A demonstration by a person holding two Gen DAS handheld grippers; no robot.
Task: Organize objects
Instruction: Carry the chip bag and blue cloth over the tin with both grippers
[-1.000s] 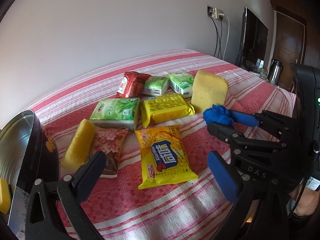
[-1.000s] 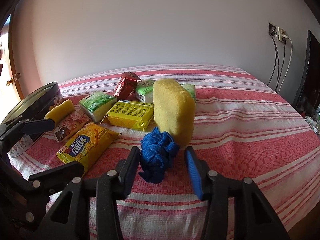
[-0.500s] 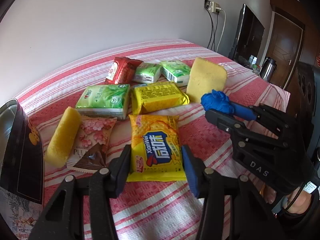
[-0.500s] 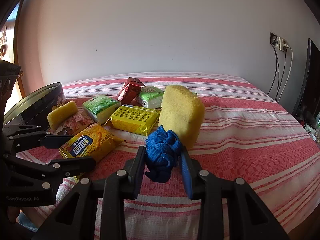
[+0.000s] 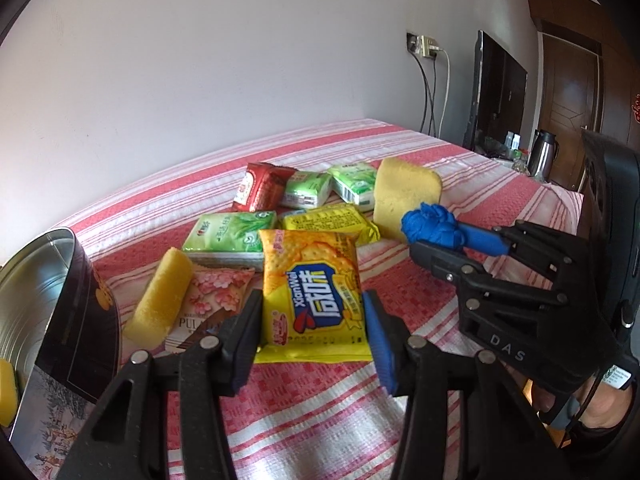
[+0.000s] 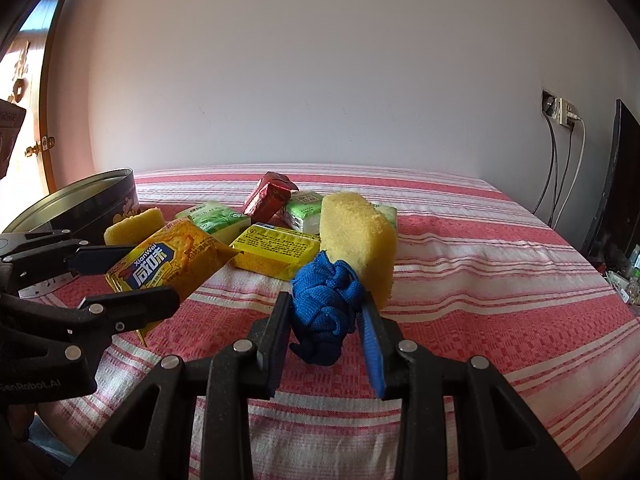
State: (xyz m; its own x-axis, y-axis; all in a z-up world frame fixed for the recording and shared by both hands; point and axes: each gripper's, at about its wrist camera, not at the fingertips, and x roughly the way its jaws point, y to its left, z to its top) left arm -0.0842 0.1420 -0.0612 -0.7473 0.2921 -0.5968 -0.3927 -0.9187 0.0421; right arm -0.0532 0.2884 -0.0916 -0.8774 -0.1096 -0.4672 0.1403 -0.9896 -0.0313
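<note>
My left gripper is shut on a yellow cracker packet and holds it lifted above the striped bed; the packet also shows in the right wrist view. My right gripper is shut on a bunched blue cloth, raised off the bed, seen in the left wrist view too. A large yellow sponge stands just behind the cloth. An open black tin stands at the left.
On the red-striped bed lie a small yellow sponge, a pink flower packet, green tissue packs, a yellow pack and a red packet. A TV and door stand at right.
The left gripper closed on the yellow cracker packet and lifted it off the bed. The right gripper closed on the blue cloth and raised it.
</note>
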